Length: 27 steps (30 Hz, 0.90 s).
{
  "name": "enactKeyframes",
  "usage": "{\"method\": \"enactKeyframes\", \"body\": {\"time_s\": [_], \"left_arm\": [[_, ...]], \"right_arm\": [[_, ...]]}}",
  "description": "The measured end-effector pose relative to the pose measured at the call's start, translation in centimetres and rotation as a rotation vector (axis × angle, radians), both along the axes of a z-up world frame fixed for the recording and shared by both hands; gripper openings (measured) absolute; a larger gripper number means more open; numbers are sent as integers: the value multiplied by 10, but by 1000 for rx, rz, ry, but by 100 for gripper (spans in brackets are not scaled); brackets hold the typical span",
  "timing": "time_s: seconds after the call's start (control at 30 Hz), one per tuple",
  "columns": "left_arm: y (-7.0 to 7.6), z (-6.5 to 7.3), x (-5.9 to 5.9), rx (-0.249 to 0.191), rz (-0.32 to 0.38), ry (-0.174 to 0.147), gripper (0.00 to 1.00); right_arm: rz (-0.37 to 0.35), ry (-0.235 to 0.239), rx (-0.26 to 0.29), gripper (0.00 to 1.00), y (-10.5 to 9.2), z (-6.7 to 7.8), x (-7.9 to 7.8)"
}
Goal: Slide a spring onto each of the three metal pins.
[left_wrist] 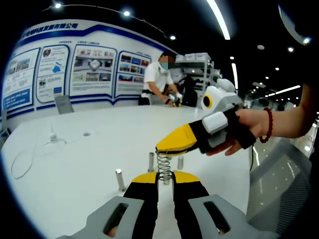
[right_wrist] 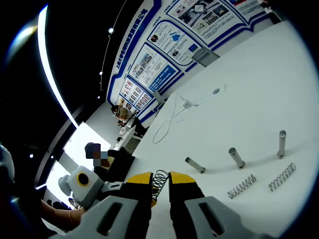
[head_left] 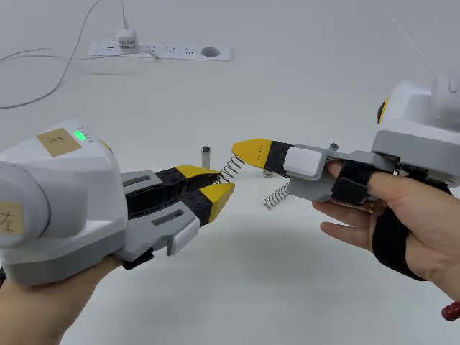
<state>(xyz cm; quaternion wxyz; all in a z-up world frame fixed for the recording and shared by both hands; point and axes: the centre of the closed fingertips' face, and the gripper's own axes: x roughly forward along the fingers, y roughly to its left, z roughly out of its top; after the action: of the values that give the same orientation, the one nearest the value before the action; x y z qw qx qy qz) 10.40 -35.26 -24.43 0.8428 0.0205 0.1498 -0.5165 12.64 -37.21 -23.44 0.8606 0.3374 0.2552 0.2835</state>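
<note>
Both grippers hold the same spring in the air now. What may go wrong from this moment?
The spring is pinched only at its ends, between the left gripper and the right gripper. It may bend, or jump away when one releases. A pin stands just beyond the left gripper's fingers, so a careless swing might knock it.

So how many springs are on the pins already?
None yet. All three pins stand bare. In hand is one spring, pinched at its ends by the left gripper and the right gripper. Left to do: slide that one onto a pin, then the two loose springs lying on the table near the pins.
</note>
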Motion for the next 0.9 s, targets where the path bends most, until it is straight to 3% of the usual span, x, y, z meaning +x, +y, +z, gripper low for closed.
{"method": "enactKeyframes", "body": {"time_s": [0.17, 0.4, 0.47, 0.7, 0.9], "left_arm": [[0, -3, 0, 17, 10, 3, 10], [2, -6, 0, 35, 14, 9, 11], [3, -6, 1, 36, 17, 9, 11], [4, -7, 2, 50, 29, 2, 12], [12, -19, 7, 103, 63, 13, 24]], "right_arm": [[25, -23, -16, 11, 5, 3, -3], [63, -101, -114, 11, 11, 5, -3], [69, -106, -123, 11, 13, 7, -3], [90, -163, -240, 11, 13, 8, 1], [93, -208, -324, 11, 9, 10, 9]]}}
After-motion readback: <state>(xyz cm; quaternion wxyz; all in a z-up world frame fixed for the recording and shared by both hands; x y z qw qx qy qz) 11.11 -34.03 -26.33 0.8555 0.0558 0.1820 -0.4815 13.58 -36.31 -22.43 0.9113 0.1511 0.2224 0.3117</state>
